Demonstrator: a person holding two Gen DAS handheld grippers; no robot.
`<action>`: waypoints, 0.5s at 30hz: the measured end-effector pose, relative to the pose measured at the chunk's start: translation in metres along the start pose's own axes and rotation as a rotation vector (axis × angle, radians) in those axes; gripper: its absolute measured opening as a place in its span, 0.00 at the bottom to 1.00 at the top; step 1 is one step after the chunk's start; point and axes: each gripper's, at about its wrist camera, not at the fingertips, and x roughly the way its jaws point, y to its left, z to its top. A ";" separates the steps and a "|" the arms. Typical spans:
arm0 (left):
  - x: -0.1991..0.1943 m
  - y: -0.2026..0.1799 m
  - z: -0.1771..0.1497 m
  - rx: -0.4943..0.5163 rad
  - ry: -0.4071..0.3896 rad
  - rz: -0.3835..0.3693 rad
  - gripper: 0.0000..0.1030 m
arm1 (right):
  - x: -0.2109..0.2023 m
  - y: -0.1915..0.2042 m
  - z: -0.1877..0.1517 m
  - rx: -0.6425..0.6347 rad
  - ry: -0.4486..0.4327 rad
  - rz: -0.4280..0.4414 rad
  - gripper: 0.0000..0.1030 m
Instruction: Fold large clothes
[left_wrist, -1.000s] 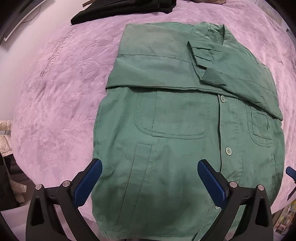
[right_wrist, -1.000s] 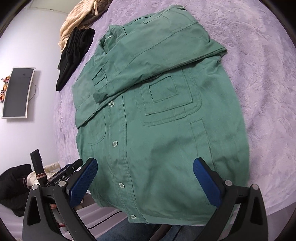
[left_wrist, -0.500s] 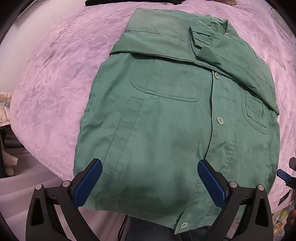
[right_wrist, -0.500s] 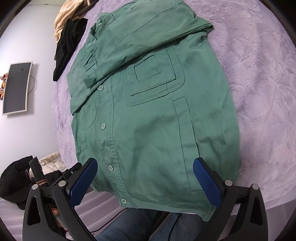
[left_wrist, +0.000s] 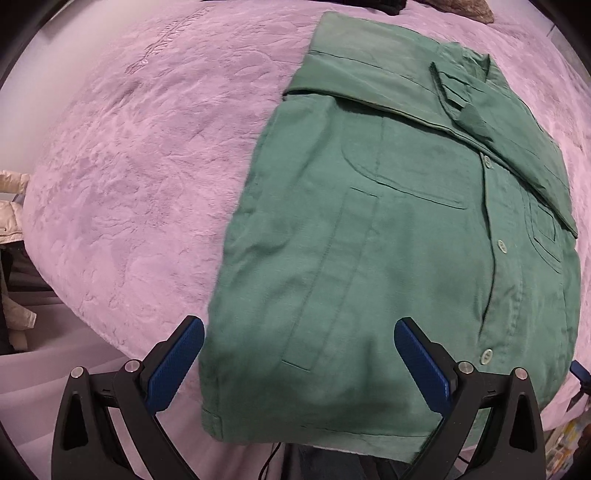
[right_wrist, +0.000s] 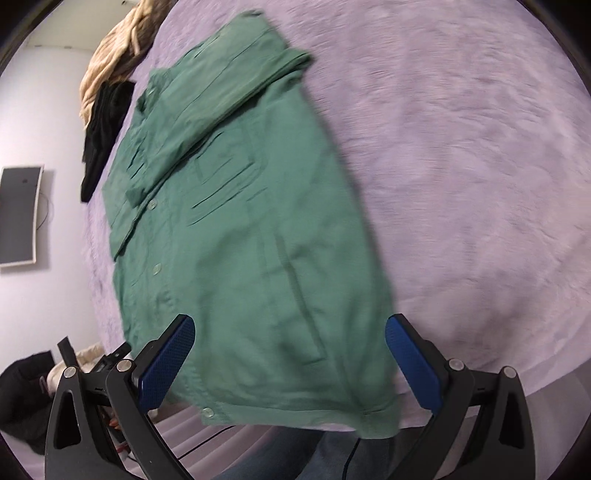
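Observation:
A green button-up shirt (left_wrist: 399, 236) lies flat on a lilac bedspread (left_wrist: 140, 177), both sleeves folded across its chest, its hem hanging over the near bed edge. My left gripper (left_wrist: 299, 363) is open, hovering above the hem's left part, blue pads wide apart and holding nothing. In the right wrist view the same shirt (right_wrist: 243, 251) appears blurred. My right gripper (right_wrist: 290, 363) is open above the hem's right corner. Neither gripper touches the cloth.
A black garment (right_wrist: 101, 133) and a beige one (right_wrist: 114, 55) lie at the far end of the bed. A dark screen (right_wrist: 18, 214) hangs on the wall. A person's jeans (right_wrist: 314, 454) show below the bed edge, along with a cable (left_wrist: 271, 461).
Both grippers have drawn back toward the shirt's hem and the near bed edge, the left shifting left and the right shifting right. Both stayed open. The shirt has not moved.

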 end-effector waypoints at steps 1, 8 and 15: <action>0.005 0.010 0.001 -0.011 0.004 -0.013 1.00 | -0.001 -0.011 -0.002 0.018 -0.014 0.000 1.00; 0.048 0.049 -0.007 -0.008 0.115 -0.179 1.00 | 0.037 -0.057 -0.035 0.132 0.086 0.158 1.00; 0.041 0.037 -0.027 0.122 0.137 -0.292 1.00 | 0.049 -0.020 -0.069 0.061 0.181 0.412 1.00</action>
